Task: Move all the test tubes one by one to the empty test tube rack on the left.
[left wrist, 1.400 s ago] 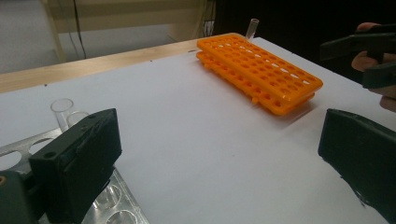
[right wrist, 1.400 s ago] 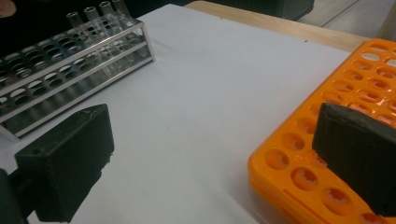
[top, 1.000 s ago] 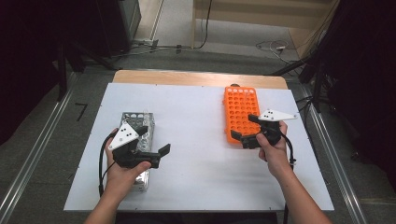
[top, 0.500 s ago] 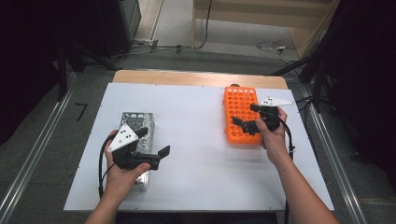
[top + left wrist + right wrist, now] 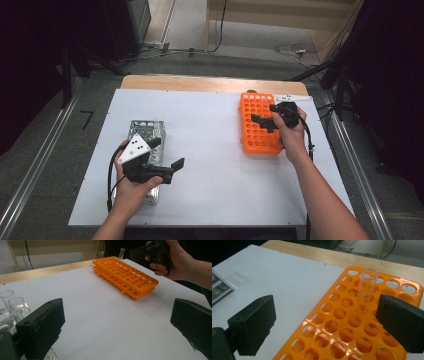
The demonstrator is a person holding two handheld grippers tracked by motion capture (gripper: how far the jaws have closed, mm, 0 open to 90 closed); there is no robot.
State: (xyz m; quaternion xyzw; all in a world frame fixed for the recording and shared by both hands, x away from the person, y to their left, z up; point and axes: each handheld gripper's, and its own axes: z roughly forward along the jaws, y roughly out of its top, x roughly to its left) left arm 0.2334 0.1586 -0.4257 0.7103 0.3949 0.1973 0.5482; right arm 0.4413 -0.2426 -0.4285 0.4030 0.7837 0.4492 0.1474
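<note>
1. White table (image 5: 215, 150), wood strip along the far edge, spread under the whole scene in the high view.
2. Orange tube rack (image 5: 258, 122), flat on the table's right half, long side running away from the person; rows of round wells open to the camera in the right gripper view (image 5: 352, 322).
3. Metal wire rack (image 5: 146, 135), on the table's left half, partly hidden beneath the left hand (image 5: 131, 187); clear empty glass tubes (image 5: 13, 306) upright in it at the left edge of the left gripper view.
4. Right gripper (image 5: 265, 120), held in the right hand (image 5: 291, 134) above the orange rack's right side, jaws spread wide and empty, gripping nothing.
5. Left gripper (image 5: 167, 167), grey three-cornered plate on top, poised just beside the wire rack, pointed toward the table's middle; jaws likewise wide apart in the left gripper view, nothing between them but bare table.
6. Single clear test tube (image 5: 365, 290), upright in a well near the far end of the orange rack, mouth open upward; seen between the right gripper's parted jaws, apart from both pads.
</note>
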